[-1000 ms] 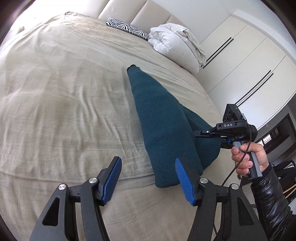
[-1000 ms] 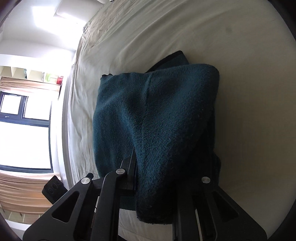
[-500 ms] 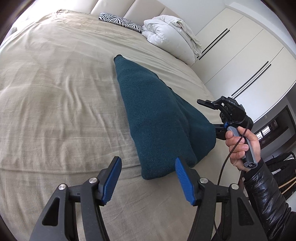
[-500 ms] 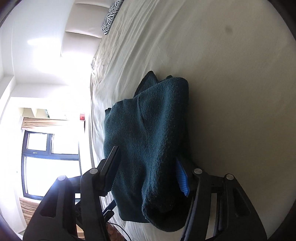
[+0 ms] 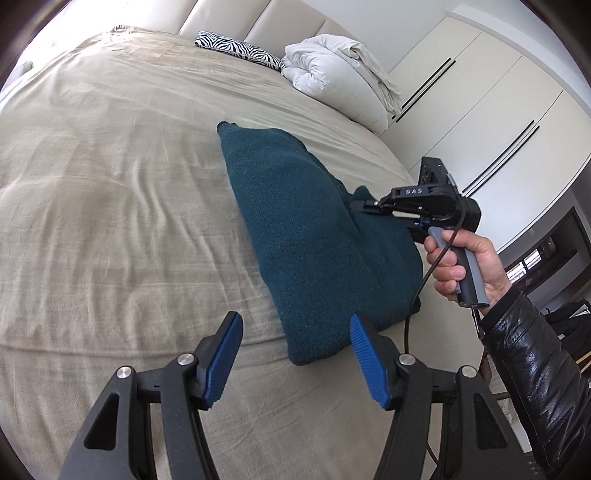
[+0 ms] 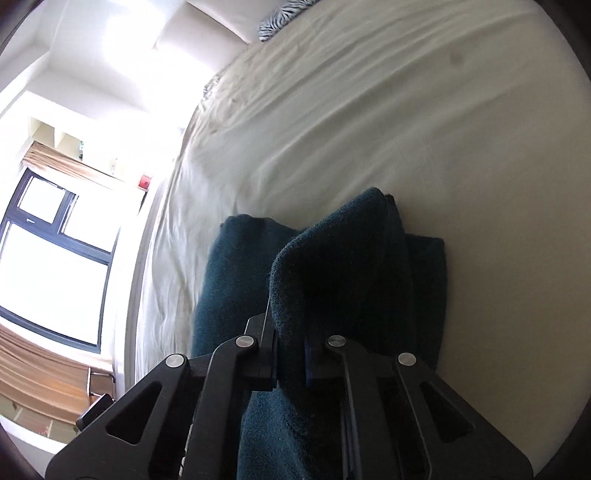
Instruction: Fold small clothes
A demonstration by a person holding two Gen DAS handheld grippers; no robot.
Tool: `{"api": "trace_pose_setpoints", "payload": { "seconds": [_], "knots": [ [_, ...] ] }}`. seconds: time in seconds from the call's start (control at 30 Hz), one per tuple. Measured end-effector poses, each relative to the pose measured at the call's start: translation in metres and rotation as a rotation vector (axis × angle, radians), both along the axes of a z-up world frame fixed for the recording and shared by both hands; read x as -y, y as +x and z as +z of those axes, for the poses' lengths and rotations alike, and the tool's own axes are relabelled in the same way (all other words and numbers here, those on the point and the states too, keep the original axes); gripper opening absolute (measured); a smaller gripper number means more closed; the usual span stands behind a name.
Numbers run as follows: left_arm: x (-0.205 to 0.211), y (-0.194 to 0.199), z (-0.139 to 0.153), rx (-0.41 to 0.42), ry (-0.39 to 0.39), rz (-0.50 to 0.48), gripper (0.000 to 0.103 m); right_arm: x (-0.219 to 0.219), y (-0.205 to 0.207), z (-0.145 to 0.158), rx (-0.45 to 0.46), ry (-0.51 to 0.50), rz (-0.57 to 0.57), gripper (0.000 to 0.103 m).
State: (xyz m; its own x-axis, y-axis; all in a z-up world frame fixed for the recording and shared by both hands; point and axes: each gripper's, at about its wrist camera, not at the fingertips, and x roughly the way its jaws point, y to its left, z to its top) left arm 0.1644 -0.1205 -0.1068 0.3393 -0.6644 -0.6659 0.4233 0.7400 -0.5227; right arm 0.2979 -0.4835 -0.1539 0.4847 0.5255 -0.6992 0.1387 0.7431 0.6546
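Right gripper [image 6: 290,354] reclamped on teal garment [image 6: 332,266]

I stand in a home bedroom, at a wide bed [image 5: 110,184] under a rumpled beige cover. A pale padded headboard [image 5: 229,22] runs behind it, with a zebra-print pillow [image 5: 236,50] and a bundled white duvet [image 5: 332,74] at its head. Beside the bed rise floor-to-ceiling cream wardrobe doors [image 5: 480,110] with slim black handles. My right wrist camera catches a dark-framed window [image 6: 48,258], bright with daylight, and a tan blind [image 6: 59,162] rolled up above it.
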Motion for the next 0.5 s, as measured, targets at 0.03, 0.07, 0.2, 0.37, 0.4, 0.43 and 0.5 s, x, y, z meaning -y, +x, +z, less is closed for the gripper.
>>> {"api": "trace_pose_setpoints", "payload": {
  "seconds": [0.03,0.07,0.2,0.37,0.4,0.43,0.5],
  "knots": [
    [0.002,0.001,0.001,0.004,0.007,-0.003,0.063,0.012,-0.003,-0.012,-0.080,-0.018,-0.013,0.009],
    [0.005,0.000,0.001,0.008,0.012,-0.006,0.063,0.021,-0.007,-0.028,-0.103,0.016,-0.038,0.009],
    [0.015,-0.001,0.005,0.027,0.035,-0.023,0.063,0.051,-0.044,-0.019,-0.025,0.095,-0.156,0.037],
    [0.041,0.010,0.024,0.111,0.060,-0.045,0.063,0.063,-0.100,-0.004,0.033,0.154,-0.194,0.055],
    [0.048,0.013,0.027,0.129,0.079,-0.046,0.063,0.060,-0.109,-0.004,0.037,0.151,-0.188,0.055],
    [0.056,0.016,0.029,0.145,0.092,-0.050,0.063,0.057,-0.118,0.000,0.039,0.146,-0.182,0.055],
    [0.073,0.022,0.033,0.189,0.119,-0.069,0.063,0.047,-0.129,0.006,0.039,0.138,-0.135,0.055]
  ]
}}
